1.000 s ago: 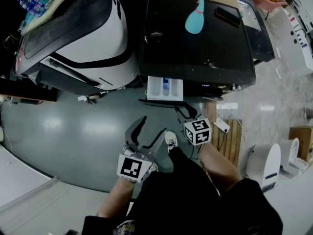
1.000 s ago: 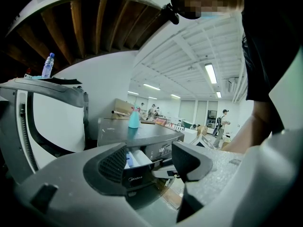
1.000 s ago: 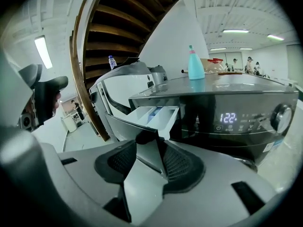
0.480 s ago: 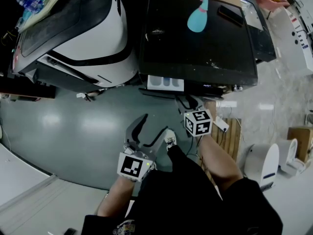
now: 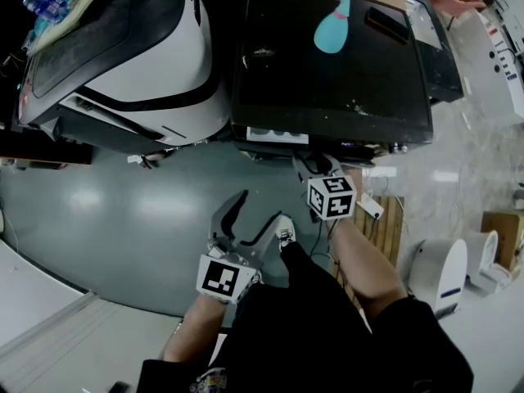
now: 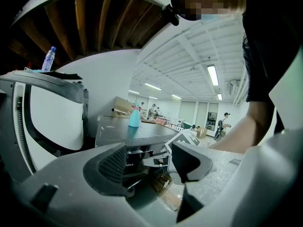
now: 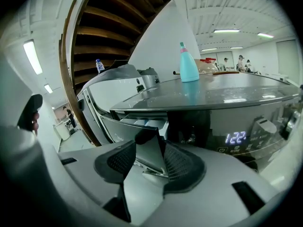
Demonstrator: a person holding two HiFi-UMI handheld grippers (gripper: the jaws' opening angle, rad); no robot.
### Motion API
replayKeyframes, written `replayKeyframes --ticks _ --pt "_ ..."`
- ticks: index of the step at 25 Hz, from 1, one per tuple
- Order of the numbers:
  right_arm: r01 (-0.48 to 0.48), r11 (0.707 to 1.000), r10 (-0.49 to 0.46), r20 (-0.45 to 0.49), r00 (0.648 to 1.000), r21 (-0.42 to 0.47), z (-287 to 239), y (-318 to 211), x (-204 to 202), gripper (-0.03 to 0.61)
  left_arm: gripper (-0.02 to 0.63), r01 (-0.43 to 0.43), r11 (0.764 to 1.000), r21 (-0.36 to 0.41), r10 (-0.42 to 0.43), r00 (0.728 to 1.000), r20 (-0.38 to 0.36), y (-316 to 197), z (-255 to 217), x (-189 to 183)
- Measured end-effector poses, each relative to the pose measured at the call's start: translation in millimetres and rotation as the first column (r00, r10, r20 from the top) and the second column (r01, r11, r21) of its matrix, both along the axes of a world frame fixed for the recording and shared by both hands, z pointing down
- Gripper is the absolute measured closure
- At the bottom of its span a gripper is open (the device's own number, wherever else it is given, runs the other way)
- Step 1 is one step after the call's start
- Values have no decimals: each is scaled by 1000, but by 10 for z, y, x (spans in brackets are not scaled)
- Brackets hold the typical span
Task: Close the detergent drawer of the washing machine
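We have pushed the drawer (image 5: 277, 135) in since a second ago, and only a thin white strip now shows at the washer's (image 5: 327, 64) front edge. The right gripper (image 5: 318, 164) has followed it forward, its jaws clamped on the drawer's front panel. The left gripper (image 5: 255, 208) hangs back, jaws apart and empty.

My grey two-jaw left gripper (image 5: 255, 211) sits low and close to my body, pointing slightly downward, its tongs spread wide with nothing between them. My grey two-jaw right gripper (image 5: 315, 166) reaches forward on a bare right forearm (image 5: 364, 260), angled downward, tongs clamped on the grey drawer front panel (image 7: 150, 155).
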State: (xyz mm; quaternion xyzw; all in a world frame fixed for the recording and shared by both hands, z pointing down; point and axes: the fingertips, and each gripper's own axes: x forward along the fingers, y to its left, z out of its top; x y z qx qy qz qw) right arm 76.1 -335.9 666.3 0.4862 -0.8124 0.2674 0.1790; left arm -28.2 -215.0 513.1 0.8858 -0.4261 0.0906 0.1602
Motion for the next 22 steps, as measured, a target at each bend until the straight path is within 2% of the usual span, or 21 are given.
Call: replayKeyframes --ticks 6,11,22 --pt "-52 999 52 22 998 -14 17 -109 21 385 331 3 1000 -10 -3 1000 -3 -24 34 10" --pt "-130 989 137 87 987 -73 65 -169 61 374 331 4 1000 -18 -4 1000 -7 -48 56 19" --pt "-210 967 226 111 968 -141 79 -217 65 373 331 -2 1000 -16 1 1000 -11 -105 65 36"
